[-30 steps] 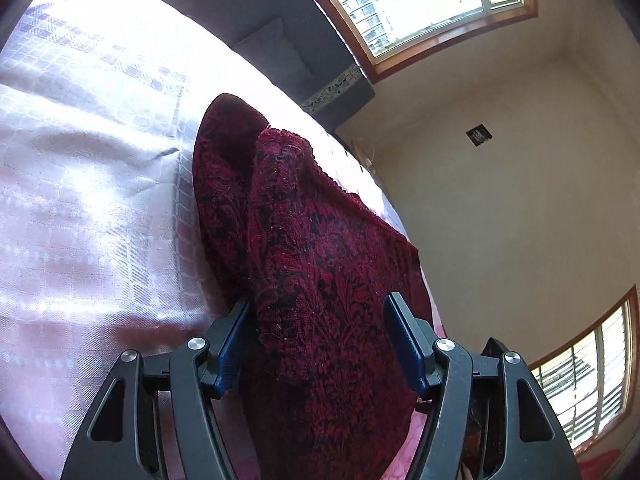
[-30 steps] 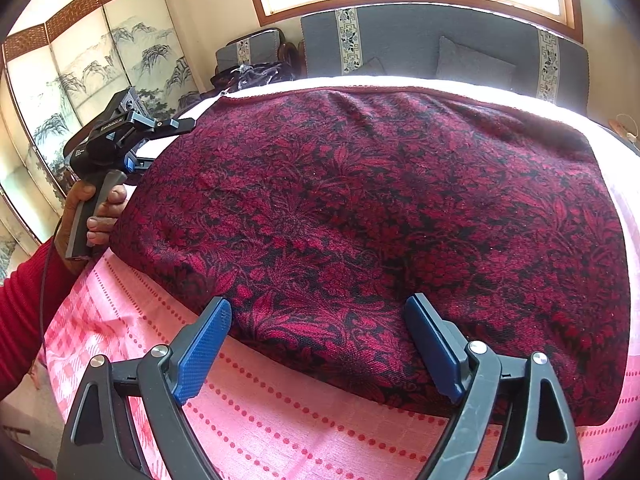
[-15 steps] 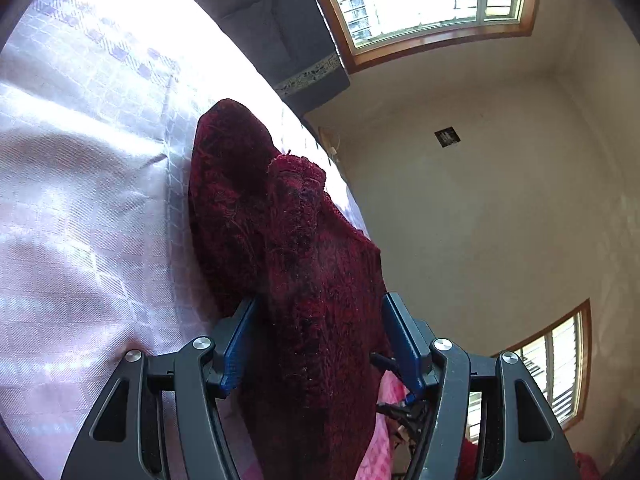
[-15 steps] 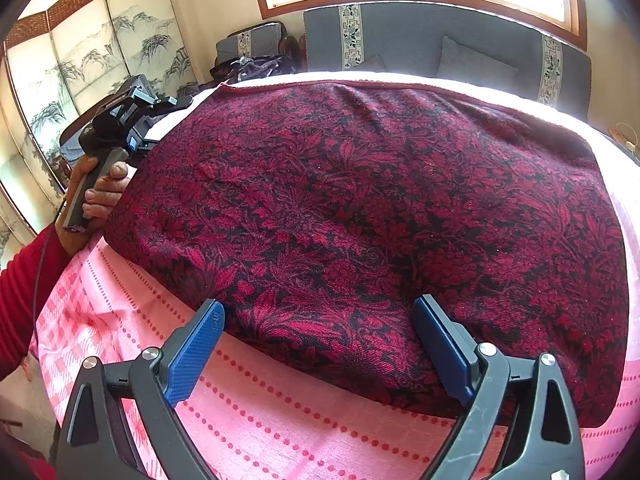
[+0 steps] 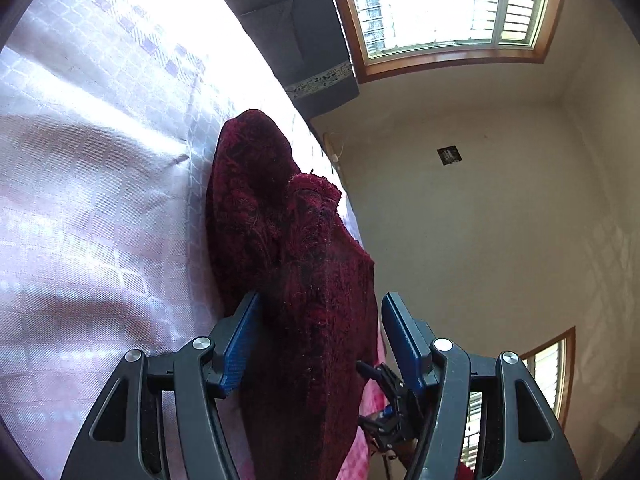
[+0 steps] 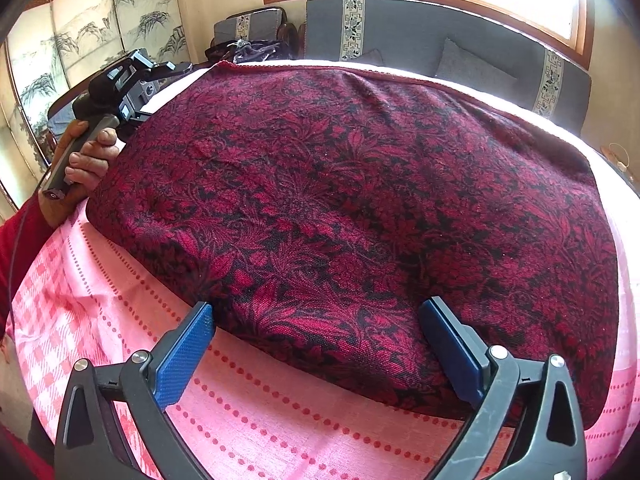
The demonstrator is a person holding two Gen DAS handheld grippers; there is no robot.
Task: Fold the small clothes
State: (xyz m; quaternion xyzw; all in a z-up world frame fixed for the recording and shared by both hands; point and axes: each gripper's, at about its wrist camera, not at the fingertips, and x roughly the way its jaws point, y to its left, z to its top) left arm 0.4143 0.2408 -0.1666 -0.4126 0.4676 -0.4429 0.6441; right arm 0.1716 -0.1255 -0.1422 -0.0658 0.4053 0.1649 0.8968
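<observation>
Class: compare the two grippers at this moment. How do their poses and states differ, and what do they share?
The left gripper straddles the raised edge of the red cloth; the right gripper straddles its near edge, low over the pink tablecloth. The left is turned sideways, the right level. Both are open, with blue pads.

I see a home living room: grey cushioned sofa (image 6: 440, 44), painted folding screen (image 6: 100, 28), wood-framed window (image 5: 444, 8), pink tablecloth (image 6: 280, 408).

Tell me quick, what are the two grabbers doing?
Left gripper: open, its fingers either side of the red cloth.
Right gripper: open, at the cloth's near edge, holding nothing.
</observation>
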